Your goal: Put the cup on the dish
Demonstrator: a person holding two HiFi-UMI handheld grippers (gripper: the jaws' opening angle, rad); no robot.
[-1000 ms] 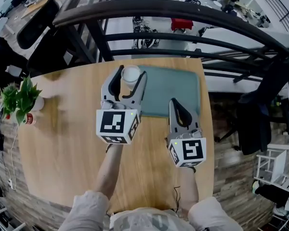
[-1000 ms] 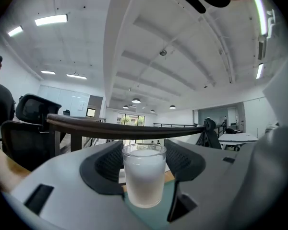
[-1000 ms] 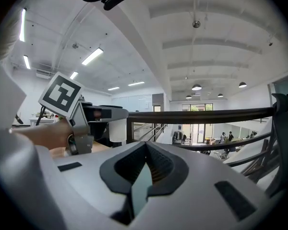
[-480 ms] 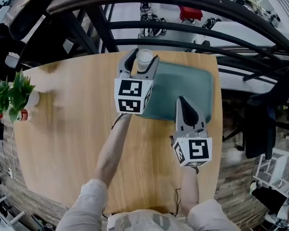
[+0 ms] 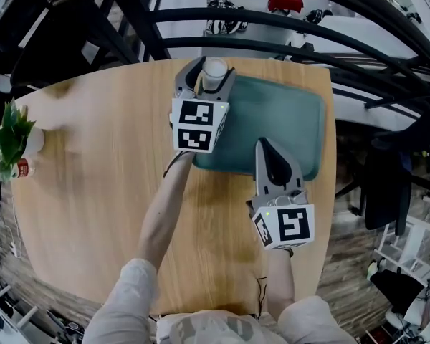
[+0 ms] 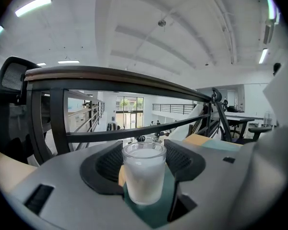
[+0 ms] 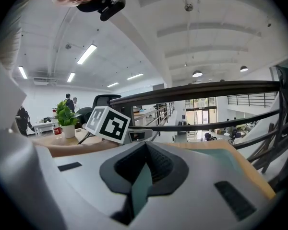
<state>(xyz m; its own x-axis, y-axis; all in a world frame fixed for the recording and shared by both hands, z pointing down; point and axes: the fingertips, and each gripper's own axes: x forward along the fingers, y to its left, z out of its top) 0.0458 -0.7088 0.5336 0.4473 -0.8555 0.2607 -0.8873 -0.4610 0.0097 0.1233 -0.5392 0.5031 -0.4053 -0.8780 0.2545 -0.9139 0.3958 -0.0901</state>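
Frosted white glass cup (image 6: 144, 176), upright and clamped between the black-padded jaws of the left gripper (image 5: 209, 76), stands over the far left corner of the flat teal rectangular dish (image 5: 287, 127) on the pale wooden table (image 5: 93, 192). The right gripper (image 5: 264, 146) hangs over the dish's near edge, its jaws drawn together on nothing. The placing looks close to done. The cup is near the dish's corner, so it would be safest to bring it a little inward and then lower it straight down without tilting. The jaws should part only once the base bears flat on the teal surface. The gripper should then back out along the line of its own jaws so the pads do not drag the glass over, while the idle right gripper keeps well apart. In the head view the left gripper's marker cube covers the lower half of the cup. The left gripper view shows teal beneath the base but not whether glass and dish are touching. The frosting hides whether anything is inside, and the height of the dish's rim is hard to judge.
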